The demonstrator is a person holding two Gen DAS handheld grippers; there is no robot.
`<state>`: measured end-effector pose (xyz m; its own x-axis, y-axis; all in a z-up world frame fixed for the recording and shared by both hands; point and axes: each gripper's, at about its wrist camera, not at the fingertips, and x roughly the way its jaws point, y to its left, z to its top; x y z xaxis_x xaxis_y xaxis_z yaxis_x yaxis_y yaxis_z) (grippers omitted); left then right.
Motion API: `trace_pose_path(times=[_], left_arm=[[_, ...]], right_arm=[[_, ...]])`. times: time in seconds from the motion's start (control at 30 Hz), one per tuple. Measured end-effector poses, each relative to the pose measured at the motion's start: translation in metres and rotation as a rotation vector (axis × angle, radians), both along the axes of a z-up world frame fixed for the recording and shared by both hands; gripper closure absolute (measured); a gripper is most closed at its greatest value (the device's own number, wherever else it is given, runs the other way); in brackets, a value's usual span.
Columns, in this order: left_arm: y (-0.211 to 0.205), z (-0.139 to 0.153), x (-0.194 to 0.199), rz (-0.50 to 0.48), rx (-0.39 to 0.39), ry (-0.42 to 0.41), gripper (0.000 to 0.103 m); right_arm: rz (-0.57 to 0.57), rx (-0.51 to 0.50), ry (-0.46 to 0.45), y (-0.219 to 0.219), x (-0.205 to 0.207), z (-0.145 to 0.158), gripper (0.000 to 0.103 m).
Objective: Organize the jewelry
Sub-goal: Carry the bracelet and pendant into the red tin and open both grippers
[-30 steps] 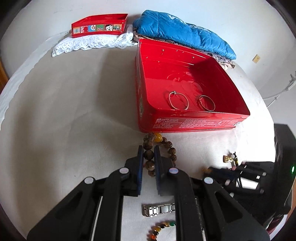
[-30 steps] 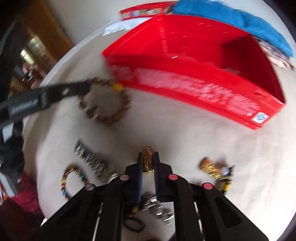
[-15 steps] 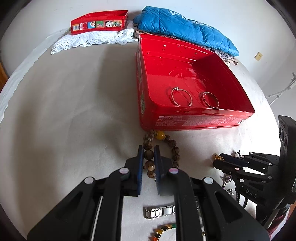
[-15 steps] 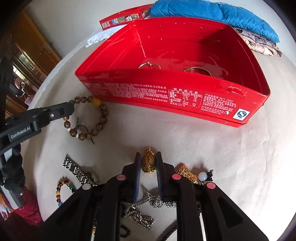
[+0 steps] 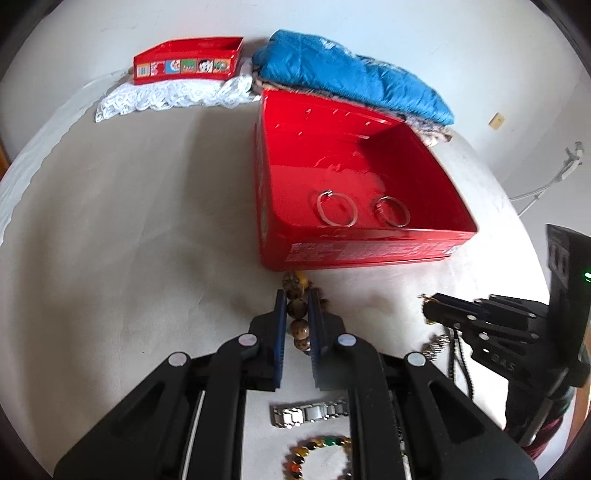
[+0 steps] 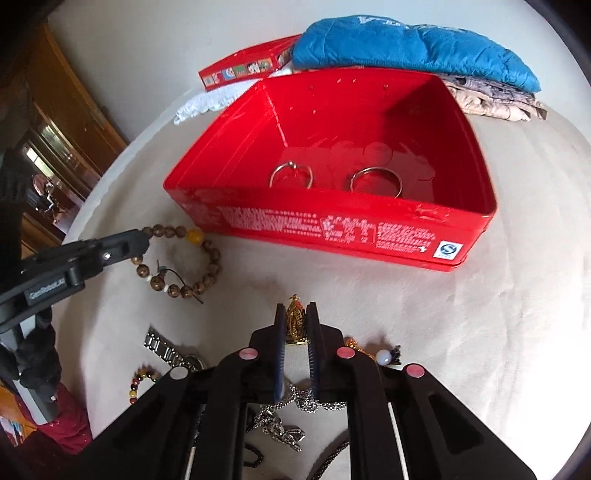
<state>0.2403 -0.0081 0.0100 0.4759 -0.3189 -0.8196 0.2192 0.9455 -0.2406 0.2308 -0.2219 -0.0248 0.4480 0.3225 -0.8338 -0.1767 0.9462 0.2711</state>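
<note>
I have the wooden bead bracelet (image 5: 297, 317) pinched in my left gripper (image 5: 296, 300) just before the red tin (image 5: 354, 251); my right gripper (image 6: 296, 314) clamps the gold pendant (image 6: 295, 319) above the beige cloth (image 6: 461, 332).

Open red tin (image 6: 332, 229) holds two silver rings (image 6: 376, 181), seemingly flat.

Surface: I saw a cream cloth-covered table (image 5: 129, 221).
Wall: plain white (image 5: 406, 33), with a small beige wall plate (image 5: 496, 120) and a white cable (image 5: 546, 184).
Furniture: a wooden cabinet (image 6: 62, 122) stood at left.
Light: soft daylight.
</note>
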Motion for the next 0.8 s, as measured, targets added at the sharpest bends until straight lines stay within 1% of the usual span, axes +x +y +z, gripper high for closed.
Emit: trace_pose_path(times=[0.27,0.4,0.6,0.67,0.8], left_arm=[[0.001,0.022,-0.016,-0.016,-0.036,-0.068,0.093],[0.004,0.026,-0.017,-0.014,-0.05,-0.077,0.093],[0.002,0.028,-0.015,-0.013,-0.059,-0.068,0.093],[0.002,0.032,-0.016,-0.011,-0.055,-0.076,0.093],[-0.002,0.044,-0.016,-0.023,-0.065,-0.087,0.093]], right_arm=[[-0.008,0.016,-0.013,0.0,-0.001,0.005,0.092],[-0.009,0.02,-0.018,0.0,-0.003,0.007,0.092],[-0.016,0.049,0.017,-0.004,0.003,0.001,0.092],[-0.021,0.052,0.009,-0.007,0.002,0.006,0.092],[-0.029,0.056,-0.031,-0.012,-0.002,0.024,0.092]])
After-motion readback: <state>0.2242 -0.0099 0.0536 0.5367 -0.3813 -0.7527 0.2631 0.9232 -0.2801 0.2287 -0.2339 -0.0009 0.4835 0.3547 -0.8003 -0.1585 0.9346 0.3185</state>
